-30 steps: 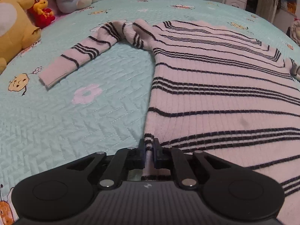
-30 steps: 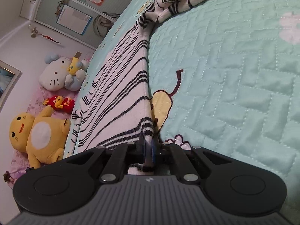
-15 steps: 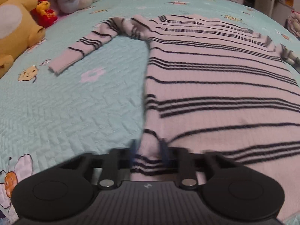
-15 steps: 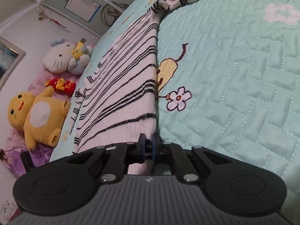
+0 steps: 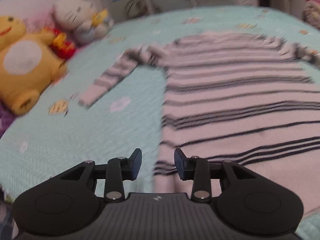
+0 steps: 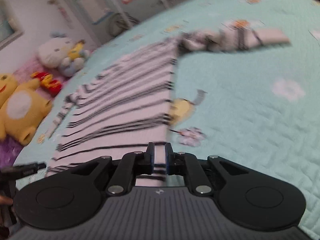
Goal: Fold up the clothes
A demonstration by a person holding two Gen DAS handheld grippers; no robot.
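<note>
A pink sweater [image 5: 230, 100] with dark stripes lies flat, front up, on a mint quilted bedspread [image 5: 90, 136]. Its left sleeve [image 5: 112, 76] angles out to the side. My left gripper [image 5: 158, 163] is open just above the sweater's lower left hem corner and holds nothing. In the right wrist view the sweater [image 6: 130, 108] runs away from me, with its other sleeve [image 6: 240, 38] stretched out at the far end. My right gripper [image 6: 159, 156] hangs over the lower right hem corner, jaws a narrow gap apart, with striped hem showing between them. Both views are motion-blurred.
A yellow plush [image 5: 24, 60], a small red toy [image 5: 62, 46] and a white cat plush [image 5: 80, 20] sit along the bed's far left edge. They show again as the yellow plush [image 6: 20, 110] and cat plush [image 6: 60, 54]. Cupboards stand behind the bed.
My left gripper opened and let go of the hem corner. Both grippers rose and pulled back from the sweater. My right gripper's jaws parted slightly from their tight pinch on the hem.
</note>
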